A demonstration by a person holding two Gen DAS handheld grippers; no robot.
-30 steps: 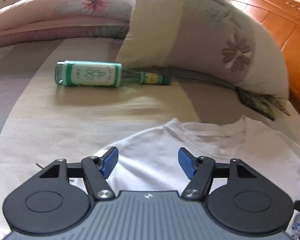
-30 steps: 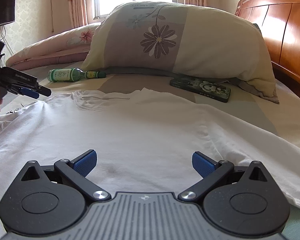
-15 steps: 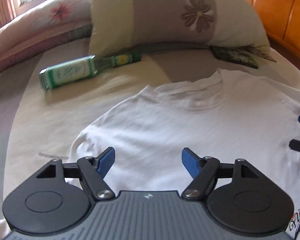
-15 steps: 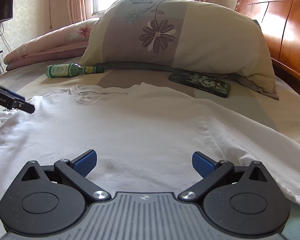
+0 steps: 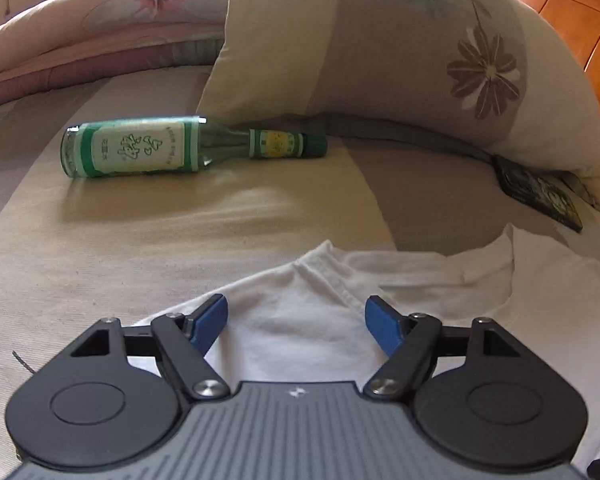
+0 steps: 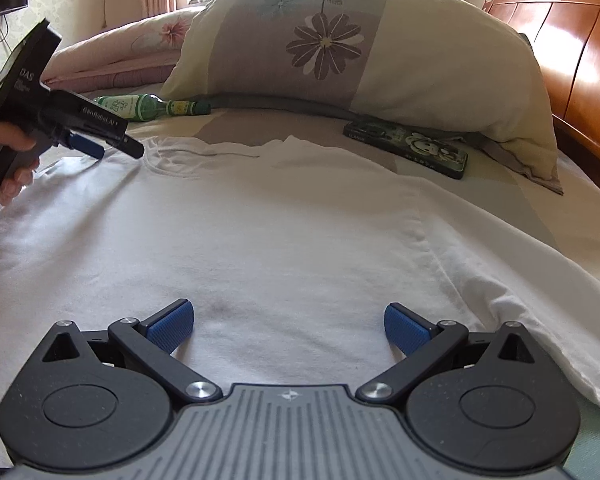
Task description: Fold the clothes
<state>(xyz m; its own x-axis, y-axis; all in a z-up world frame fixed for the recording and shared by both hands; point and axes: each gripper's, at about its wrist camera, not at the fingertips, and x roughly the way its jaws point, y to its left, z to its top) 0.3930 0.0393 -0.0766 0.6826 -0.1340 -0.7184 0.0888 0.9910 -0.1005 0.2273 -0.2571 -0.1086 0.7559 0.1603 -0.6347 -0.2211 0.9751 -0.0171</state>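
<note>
White T-shirt [image 6: 284, 232] spread flat on bed [image 5: 100, 248], filling centre of right wrist view, collar toward upper left. Left gripper [image 5: 296, 320] at bottom centre of its view, jaws apart over shoulder by collar, gripping nothing. Right gripper [image 6: 289, 326] low centre, jaws wide over shirt body, empty; green bottle [image 5: 172, 150] beyond, beside pillow [image 5: 400, 64].

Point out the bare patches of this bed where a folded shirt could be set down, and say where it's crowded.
Widest free patch: the striped bedsheet between the green bottle and the white t-shirt collar. A narrower strip lies between the collar and the pillow. Crowded: along the pillow's foot, where the bottle and the phone case lie, and at the shoulder where the left gripper hovers.
</note>
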